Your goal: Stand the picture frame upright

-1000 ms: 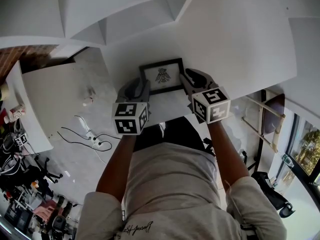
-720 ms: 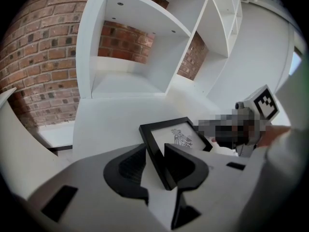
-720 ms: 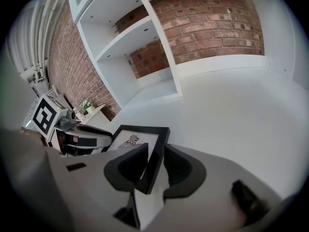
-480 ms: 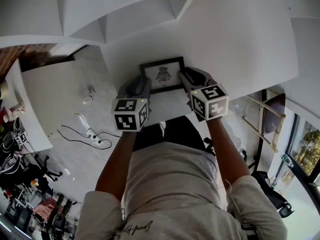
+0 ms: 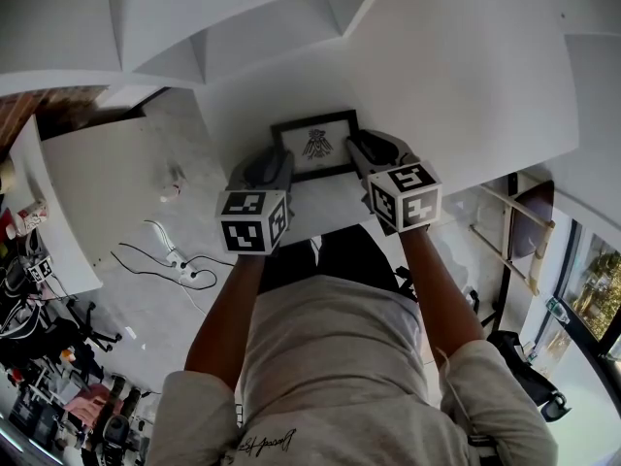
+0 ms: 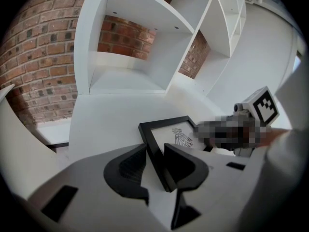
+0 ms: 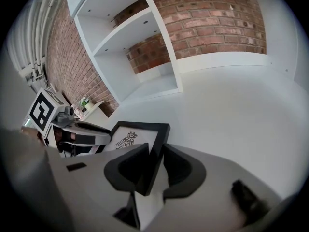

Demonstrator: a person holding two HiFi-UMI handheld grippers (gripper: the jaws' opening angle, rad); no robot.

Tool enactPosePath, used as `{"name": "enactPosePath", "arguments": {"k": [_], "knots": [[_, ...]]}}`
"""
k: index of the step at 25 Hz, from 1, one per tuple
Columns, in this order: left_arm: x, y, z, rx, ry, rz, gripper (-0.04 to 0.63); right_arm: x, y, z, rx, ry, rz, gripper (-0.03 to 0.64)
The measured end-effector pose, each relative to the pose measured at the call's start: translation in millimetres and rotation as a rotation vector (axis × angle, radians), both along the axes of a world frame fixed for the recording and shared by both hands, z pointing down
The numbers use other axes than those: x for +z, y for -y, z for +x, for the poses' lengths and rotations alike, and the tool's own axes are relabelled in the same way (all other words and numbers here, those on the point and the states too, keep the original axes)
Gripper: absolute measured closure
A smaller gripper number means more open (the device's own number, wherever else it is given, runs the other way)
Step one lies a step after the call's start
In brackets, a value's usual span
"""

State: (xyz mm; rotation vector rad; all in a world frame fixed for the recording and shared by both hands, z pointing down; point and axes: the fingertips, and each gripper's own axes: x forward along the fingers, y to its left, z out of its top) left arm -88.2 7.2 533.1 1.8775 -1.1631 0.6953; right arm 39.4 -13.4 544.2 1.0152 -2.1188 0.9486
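Left gripper [image 6: 155, 159]: jaws clamped on the picture frame [image 5: 313, 147]'s left edge.
Right gripper [image 7: 155, 164]: clamped on its right edge.
Frame: black, insect print.

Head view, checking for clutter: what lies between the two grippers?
Only the picture frame, spanning the gap: left gripper shut on its left edge, right gripper on its right edge. The head view shows it.

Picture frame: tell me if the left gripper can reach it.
Likely yes: the left gripper grips one edge of the picture frame; the right gripper grips the opposite edge, out of its way.
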Motion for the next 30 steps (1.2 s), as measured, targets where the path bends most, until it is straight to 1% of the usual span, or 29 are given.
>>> {"name": "enactPosePath", "arguments": {"k": [6, 13, 24, 30], "knots": [[0, -1, 1, -0.001, -0.010, -0.008, 0.479, 1, 0, 1, 0.013, 0.011, -0.009, 0.520], [-3, 0, -1, -0.008, 0.001, -0.003, 0.488, -5, -2, -1, 0.021, 0.007, -0.031, 0.522], [-15, 0, -2, -0.011, 0.012, 0.034, 0.495, -13, -4, 0, 0.033, 0.026, 0.008, 0.522], [-26, 2, 6, 0.003, 0.010, 0.064, 0.497, -24, -4, 8, 0.051, 0.024, 0.028, 0.522]]}}
